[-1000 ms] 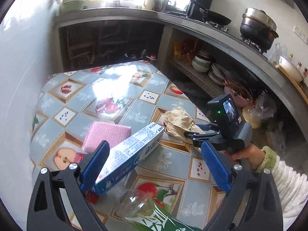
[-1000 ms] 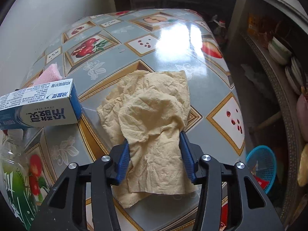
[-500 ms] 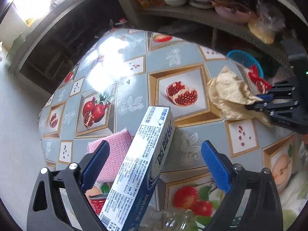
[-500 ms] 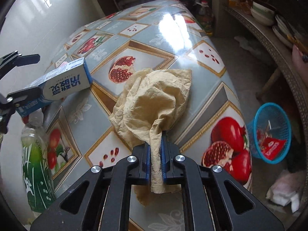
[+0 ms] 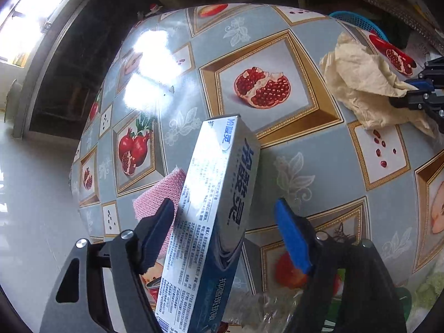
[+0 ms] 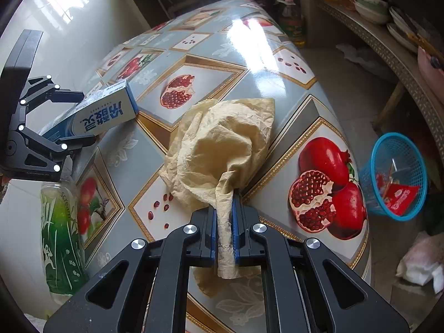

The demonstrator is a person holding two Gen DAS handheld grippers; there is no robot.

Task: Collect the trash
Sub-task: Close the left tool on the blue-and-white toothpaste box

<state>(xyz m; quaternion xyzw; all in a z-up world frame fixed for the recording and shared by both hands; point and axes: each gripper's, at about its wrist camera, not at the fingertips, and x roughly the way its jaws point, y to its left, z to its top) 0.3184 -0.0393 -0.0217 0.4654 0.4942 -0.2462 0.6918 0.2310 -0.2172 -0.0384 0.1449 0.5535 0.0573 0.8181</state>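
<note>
My right gripper (image 6: 224, 234) pinches the crumpled paper (image 6: 222, 149), which lies on the table (image 6: 313, 116). My left gripper (image 5: 224, 222) is closing around the box (image 5: 213, 211). Nothing I hold is in the blue basket (image 6: 399, 172) on the right yet.

Home kitchen, lived-in. Table (image 6: 277, 63) w/ glossy fruit-print oilcloth is sitting by a tiled wall (image 6: 83, 27). Concrete counter (image 5: 69, 27) w/ open, dark storage below is running along the back; daylight is coming in above it. Side shelf (image 6: 399, 55) is holding stacked bowls (image 6: 371, 8) & plates. Oil bottle (image 6: 291, 19) is standing on the floor, blue basket (image 6: 396, 177) w/ wrappers beside the table.
</note>
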